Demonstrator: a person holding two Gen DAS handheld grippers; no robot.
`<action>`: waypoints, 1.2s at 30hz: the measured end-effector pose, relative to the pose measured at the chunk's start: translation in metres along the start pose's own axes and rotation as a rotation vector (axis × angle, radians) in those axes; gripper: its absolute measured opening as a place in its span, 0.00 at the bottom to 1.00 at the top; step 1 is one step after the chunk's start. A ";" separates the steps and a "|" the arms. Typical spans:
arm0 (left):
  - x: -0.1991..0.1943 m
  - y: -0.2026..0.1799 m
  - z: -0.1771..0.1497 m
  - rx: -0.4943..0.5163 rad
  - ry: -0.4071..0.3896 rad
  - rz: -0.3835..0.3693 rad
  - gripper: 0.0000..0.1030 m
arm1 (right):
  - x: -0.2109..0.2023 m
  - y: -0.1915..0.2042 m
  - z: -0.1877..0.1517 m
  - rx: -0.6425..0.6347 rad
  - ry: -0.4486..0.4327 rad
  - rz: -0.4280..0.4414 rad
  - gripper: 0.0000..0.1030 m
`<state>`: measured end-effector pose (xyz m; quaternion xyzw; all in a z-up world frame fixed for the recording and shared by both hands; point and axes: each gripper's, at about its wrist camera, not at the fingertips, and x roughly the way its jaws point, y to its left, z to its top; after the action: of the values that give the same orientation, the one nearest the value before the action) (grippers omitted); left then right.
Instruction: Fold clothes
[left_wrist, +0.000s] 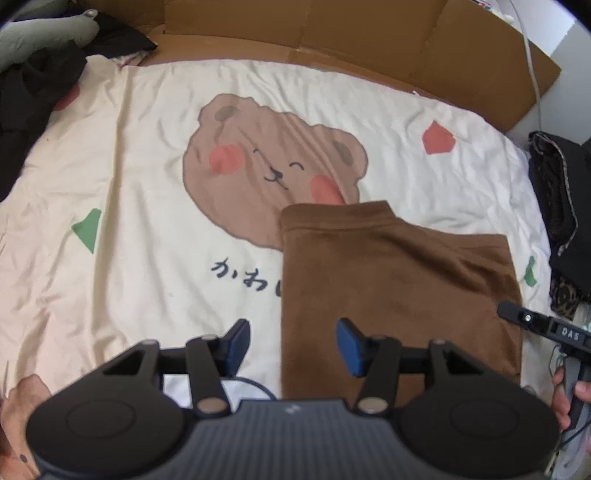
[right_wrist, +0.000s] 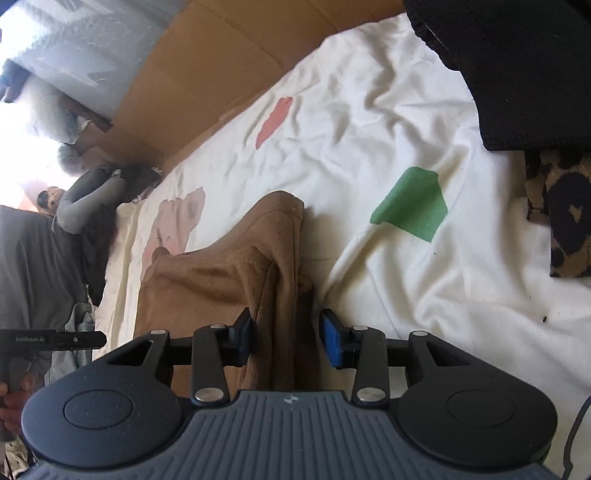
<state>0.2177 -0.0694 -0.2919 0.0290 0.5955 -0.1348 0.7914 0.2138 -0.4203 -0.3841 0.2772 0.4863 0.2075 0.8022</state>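
A brown fleece garment (left_wrist: 399, 288) lies folded into a rough rectangle on the cream bear-print bedsheet (left_wrist: 147, 184). My left gripper (left_wrist: 293, 345) hovers open above the garment's near left edge, with nothing pressed between its blue pads (left_wrist: 349, 349). In the right wrist view the garment's raised right edge (right_wrist: 280, 266) stands between the jaws of my right gripper (right_wrist: 288, 341). The left pad (right_wrist: 245, 339) touches the fold, while the right pad (right_wrist: 332, 345) stands clear of it. One finger of the right gripper (left_wrist: 517, 314) shows at the garment's right side.
Flattened cardboard (left_wrist: 369, 33) borders the sheet's far side. Dark clothes (left_wrist: 33, 85) and a grey plush (left_wrist: 40, 33) sit at the far left. A black and leopard-print pile (right_wrist: 554, 166) lies to the right of the garment. A person's hand (left_wrist: 572, 398) holds the right tool.
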 end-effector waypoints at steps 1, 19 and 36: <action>0.001 0.002 -0.001 -0.002 0.004 0.001 0.53 | 0.000 0.000 -0.001 -0.005 -0.005 0.001 0.43; 0.013 0.024 -0.027 -0.037 0.052 0.009 0.53 | -0.006 0.028 -0.005 -0.009 -0.056 0.090 0.50; 0.026 0.035 -0.021 -0.098 0.022 -0.052 0.53 | 0.019 0.003 0.007 0.059 -0.026 0.067 0.50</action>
<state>0.2136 -0.0356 -0.3266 -0.0238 0.6108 -0.1256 0.7814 0.2286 -0.4085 -0.3924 0.3197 0.4721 0.2162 0.7926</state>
